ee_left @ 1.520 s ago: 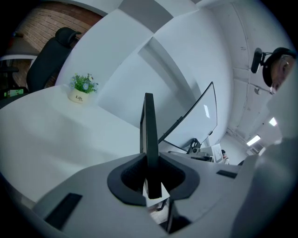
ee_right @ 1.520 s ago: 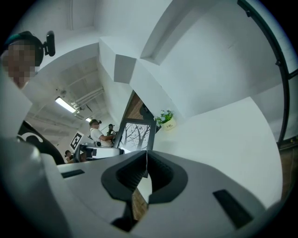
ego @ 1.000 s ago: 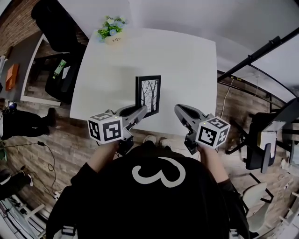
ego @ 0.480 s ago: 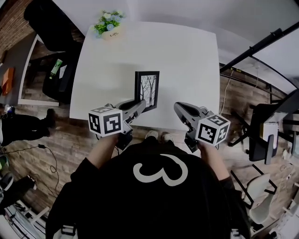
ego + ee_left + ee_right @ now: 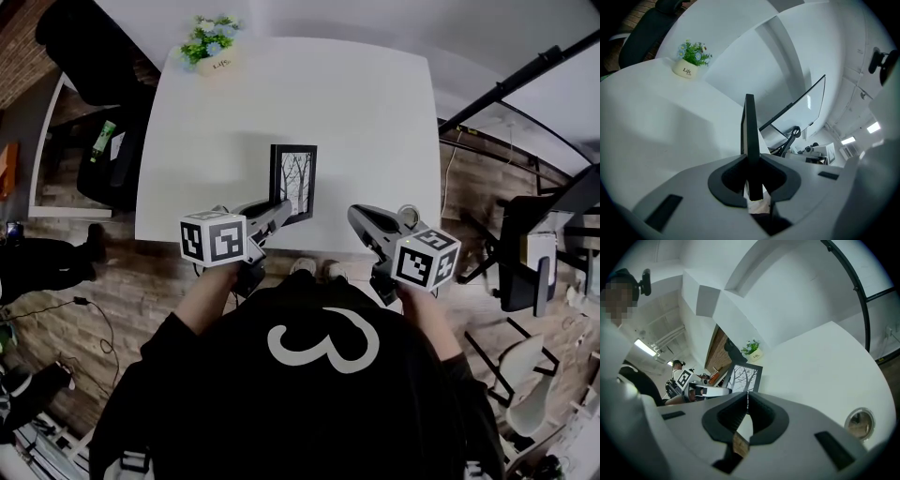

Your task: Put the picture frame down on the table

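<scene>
A black picture frame (image 5: 293, 181) with a bare-trees print stands upright over the near middle of the white table (image 5: 356, 112). I cannot tell whether its lower edge touches the tabletop. My left gripper (image 5: 277, 212) is shut on the frame's near edge. In the left gripper view the frame (image 5: 749, 126) shows edge-on, clamped between the jaws of the left gripper (image 5: 751, 161). My right gripper (image 5: 360, 221) hovers at the table's near edge, right of the frame, shut with nothing in it. The right gripper view shows its tips (image 5: 748, 397) meeting, with the frame (image 5: 746, 377) beyond.
A small pot of flowers (image 5: 212, 49) sits at the table's far left corner. A round metal-rimmed hole (image 5: 859, 420) lies in the table near the right gripper. A black chair (image 5: 84, 37) stands to the left, and a desk and chair (image 5: 525, 272) to the right.
The left gripper stays shut on the frame, which now looks slightly narrower, turned a little more edge-on. The right gripper has hardly moved.
</scene>
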`<state>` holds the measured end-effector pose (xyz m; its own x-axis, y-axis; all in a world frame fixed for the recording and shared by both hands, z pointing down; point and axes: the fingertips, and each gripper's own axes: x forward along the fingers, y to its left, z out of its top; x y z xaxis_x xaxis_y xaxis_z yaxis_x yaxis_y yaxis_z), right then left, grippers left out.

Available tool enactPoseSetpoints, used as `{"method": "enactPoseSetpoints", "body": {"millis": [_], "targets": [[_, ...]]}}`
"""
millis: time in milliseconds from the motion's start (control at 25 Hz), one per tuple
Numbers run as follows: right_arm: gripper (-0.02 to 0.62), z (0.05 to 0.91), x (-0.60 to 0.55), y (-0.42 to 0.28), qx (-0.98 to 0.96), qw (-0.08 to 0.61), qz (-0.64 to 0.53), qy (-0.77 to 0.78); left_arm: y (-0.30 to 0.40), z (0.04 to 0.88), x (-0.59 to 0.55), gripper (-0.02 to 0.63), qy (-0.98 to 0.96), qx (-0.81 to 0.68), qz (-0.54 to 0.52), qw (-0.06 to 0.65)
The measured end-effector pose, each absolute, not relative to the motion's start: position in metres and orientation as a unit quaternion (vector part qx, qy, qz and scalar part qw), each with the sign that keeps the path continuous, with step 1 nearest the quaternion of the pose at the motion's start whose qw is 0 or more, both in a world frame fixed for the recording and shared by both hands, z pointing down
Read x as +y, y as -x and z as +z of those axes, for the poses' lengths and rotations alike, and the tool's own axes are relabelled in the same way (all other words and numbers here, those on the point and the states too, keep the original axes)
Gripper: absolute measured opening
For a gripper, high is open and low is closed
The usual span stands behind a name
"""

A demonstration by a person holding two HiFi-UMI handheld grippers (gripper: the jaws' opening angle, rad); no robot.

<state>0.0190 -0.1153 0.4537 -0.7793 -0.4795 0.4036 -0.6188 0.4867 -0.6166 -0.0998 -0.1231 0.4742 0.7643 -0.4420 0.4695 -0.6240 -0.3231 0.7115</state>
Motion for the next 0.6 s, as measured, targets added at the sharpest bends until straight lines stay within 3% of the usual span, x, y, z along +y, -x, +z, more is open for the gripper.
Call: {"method": "enactPoseSetpoints", "body": {"millis": [600], "targets": [[0.025,0.460,-0.105,-0.015,-0.846,0.089,0.406,-0.334,0.102,0.495,-0.119,0.064,-0.798,-0.313,0.102,0.505]]}}
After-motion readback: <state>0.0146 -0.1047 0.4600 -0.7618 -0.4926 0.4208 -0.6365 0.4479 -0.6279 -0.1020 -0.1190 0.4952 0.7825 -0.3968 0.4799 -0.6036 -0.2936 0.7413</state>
